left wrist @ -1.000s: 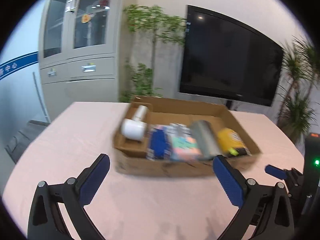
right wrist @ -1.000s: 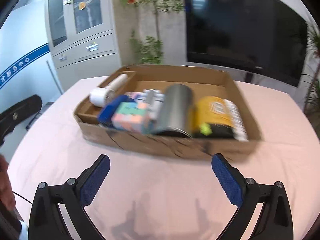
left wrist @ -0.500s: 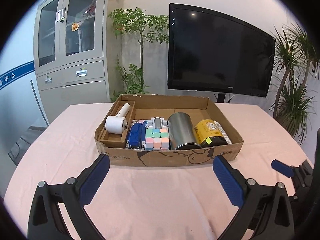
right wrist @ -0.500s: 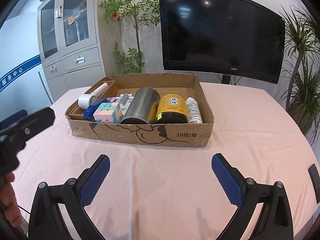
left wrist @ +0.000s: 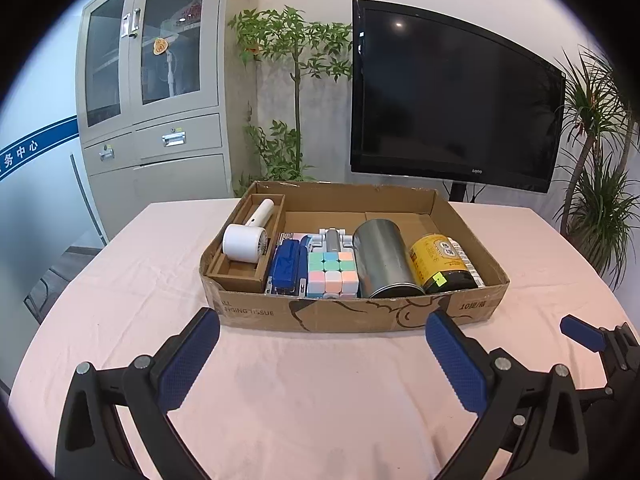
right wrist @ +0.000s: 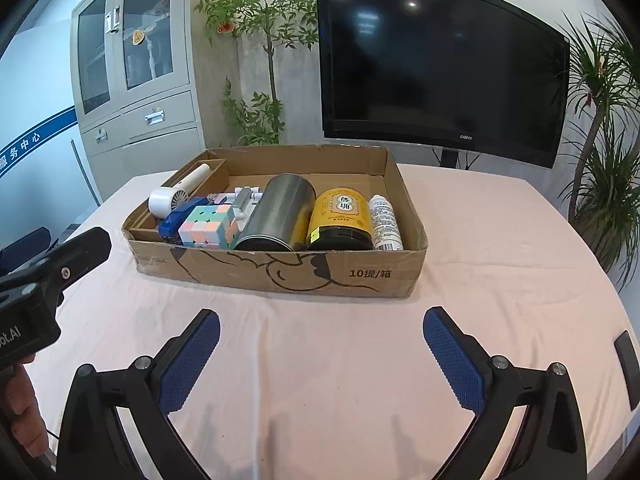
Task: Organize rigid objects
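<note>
A shallow cardboard box [left wrist: 344,314] [right wrist: 280,272] sits on the pink table. In it lie a white hand fan [left wrist: 246,240] in a left compartment, a blue stapler [left wrist: 285,268], a pastel cube [left wrist: 332,274], a steel can [left wrist: 384,258], a yellow jar [left wrist: 438,262] and a white bottle [right wrist: 384,222]. My left gripper [left wrist: 322,360] is open and empty in front of the box. My right gripper [right wrist: 320,354] is open and empty, also short of the box.
A black TV [left wrist: 452,96], a grey cabinet [left wrist: 152,92] and potted plants [left wrist: 288,80] stand behind the table. The pink tablecloth [left wrist: 312,400] lies between the grippers and the box. The other gripper shows at each view's edge.
Both grippers have pulled back from the box and the views have steadied and levelled. Both stay open and empty. The box contents have not moved.
</note>
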`<action>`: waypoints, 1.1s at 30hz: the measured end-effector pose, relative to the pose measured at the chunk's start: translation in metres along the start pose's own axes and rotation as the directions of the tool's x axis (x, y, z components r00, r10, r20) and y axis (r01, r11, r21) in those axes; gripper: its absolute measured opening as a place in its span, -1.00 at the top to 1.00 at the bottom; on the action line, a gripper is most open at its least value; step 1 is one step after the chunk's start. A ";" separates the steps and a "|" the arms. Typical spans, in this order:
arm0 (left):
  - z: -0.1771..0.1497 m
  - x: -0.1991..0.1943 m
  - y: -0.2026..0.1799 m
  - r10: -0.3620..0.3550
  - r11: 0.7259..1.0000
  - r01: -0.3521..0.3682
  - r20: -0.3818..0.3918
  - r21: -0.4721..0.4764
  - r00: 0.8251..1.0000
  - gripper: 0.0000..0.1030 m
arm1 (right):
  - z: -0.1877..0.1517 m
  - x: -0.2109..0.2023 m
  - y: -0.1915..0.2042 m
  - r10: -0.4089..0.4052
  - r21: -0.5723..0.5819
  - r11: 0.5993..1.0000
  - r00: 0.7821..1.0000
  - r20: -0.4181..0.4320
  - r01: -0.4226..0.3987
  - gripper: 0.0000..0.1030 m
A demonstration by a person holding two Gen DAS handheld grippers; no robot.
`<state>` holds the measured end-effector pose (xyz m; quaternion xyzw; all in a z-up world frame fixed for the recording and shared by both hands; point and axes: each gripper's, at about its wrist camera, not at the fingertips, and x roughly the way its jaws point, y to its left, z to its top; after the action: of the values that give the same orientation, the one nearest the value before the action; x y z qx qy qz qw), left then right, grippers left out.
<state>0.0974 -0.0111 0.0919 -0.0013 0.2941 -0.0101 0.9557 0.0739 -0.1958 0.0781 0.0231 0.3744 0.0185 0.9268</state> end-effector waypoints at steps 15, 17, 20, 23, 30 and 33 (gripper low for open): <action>-0.001 0.010 0.004 0.016 1.000 -0.016 -0.028 0.001 0.999 -0.98 | -0.001 0.006 0.009 -0.012 0.002 1.000 1.000 -0.017 0.012 -0.98; -0.001 0.012 0.004 0.013 1.000 -0.013 -0.031 0.003 0.999 -0.99 | -0.001 0.007 0.010 -0.012 0.004 1.000 1.000 -0.020 0.012 -0.98; -0.001 0.013 0.005 0.012 1.000 -0.012 -0.032 0.002 0.999 -0.99 | -0.002 0.009 0.011 -0.014 0.006 1.000 1.000 -0.022 0.014 -0.98; -0.001 0.015 0.004 0.014 1.000 -0.014 -0.034 0.004 0.999 -0.99 | -0.003 0.012 0.014 -0.021 0.011 1.000 0.999 -0.026 0.021 -0.98; -0.001 0.024 0.007 0.007 1.000 -0.007 -0.045 0.004 0.999 -0.99 | -0.004 0.019 0.017 -0.029 0.021 0.999 0.999 -0.032 0.030 -0.98; -0.001 0.029 0.008 0.007 1.000 -0.007 -0.054 0.001 0.999 -0.98 | -0.004 0.024 0.018 -0.024 0.020 0.999 0.999 -0.038 0.025 -0.98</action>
<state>0.1204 -0.0032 0.0746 0.0003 0.3198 -0.0071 0.9475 0.0880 -0.1760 0.0600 0.0276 0.3921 0.0035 0.9195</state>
